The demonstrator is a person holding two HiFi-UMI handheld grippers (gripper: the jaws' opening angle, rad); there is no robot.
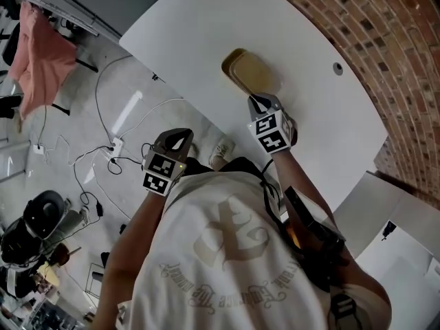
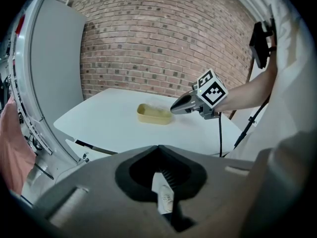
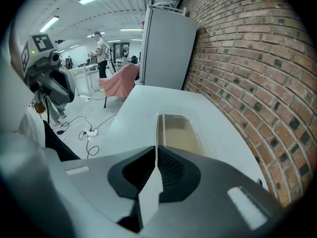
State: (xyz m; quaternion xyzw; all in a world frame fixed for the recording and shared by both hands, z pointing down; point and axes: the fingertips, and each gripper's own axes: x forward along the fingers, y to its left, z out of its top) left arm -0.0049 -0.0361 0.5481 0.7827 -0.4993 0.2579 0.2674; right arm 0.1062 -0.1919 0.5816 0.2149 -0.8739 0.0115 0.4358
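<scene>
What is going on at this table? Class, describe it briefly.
A person holds two grippers. The right gripper, jaws together and empty, points at the near end of a shallow yellow container on the white table; contact cannot be told. The left gripper, also shut on nothing, hangs off the table's edge above the floor.

Right gripper (image 1: 260, 103) near yellow tray (image 1: 249, 71)

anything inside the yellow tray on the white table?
The shallow yellow rectangular tray shows only its own bare floor, with nothing visible in it. Its near end is hidden behind the right gripper in that gripper's view, so that part cannot be checked.
</scene>
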